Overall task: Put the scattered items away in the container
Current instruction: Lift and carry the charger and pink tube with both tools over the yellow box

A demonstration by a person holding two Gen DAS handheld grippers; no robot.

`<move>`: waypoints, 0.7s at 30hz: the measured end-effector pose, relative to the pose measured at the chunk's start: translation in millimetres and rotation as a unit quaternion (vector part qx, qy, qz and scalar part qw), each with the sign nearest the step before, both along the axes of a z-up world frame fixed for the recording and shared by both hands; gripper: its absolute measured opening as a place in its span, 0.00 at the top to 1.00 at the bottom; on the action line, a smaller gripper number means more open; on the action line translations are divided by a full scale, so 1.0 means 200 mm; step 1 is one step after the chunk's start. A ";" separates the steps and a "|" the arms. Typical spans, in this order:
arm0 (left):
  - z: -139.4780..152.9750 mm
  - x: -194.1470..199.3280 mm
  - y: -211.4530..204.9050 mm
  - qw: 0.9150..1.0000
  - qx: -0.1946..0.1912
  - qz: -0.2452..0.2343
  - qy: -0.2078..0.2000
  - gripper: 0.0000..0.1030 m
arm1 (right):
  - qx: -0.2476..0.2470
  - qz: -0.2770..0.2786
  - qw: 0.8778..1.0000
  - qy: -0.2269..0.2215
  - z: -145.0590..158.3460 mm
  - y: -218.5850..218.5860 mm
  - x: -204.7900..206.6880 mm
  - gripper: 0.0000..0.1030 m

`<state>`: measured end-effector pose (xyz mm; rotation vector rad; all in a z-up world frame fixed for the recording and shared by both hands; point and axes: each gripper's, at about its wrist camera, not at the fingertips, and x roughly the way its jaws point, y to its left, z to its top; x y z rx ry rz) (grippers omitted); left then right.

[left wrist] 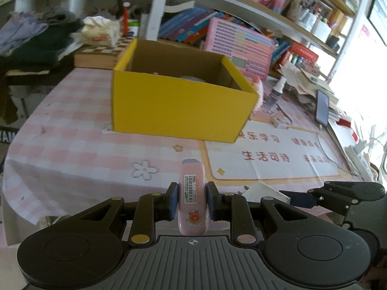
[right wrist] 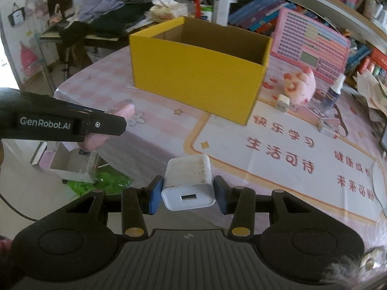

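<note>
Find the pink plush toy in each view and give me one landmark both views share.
Left wrist: the pink plush toy peeks out past the right corner of the yellow box, mostly hidden behind it.
Right wrist: the toy lies in plain sight on the table right of the box, beside a small white cube.
Shared landmark: the yellow box, with the pink keyboard toy behind it.

We see the bench [left wrist: 72, 130] under a pink checked cloth, with a printed mat [right wrist: 278, 149] bearing red characters lying on it. Behind stand slanted books [left wrist: 186, 24], a pink keyboard toy [left wrist: 239, 46], and a heap of dark and lilac clothes [left wrist: 36, 38]. A phone [left wrist: 322, 107] leans at the right.
</note>
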<state>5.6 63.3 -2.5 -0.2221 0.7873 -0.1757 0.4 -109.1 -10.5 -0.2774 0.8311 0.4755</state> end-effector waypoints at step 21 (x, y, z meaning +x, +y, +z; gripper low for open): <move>0.16 0.16 0.13 0.997 0.016 0.049 -0.064 0.78 | 0.016 0.070 0.995 -0.074 0.18 0.15 0.23 0.59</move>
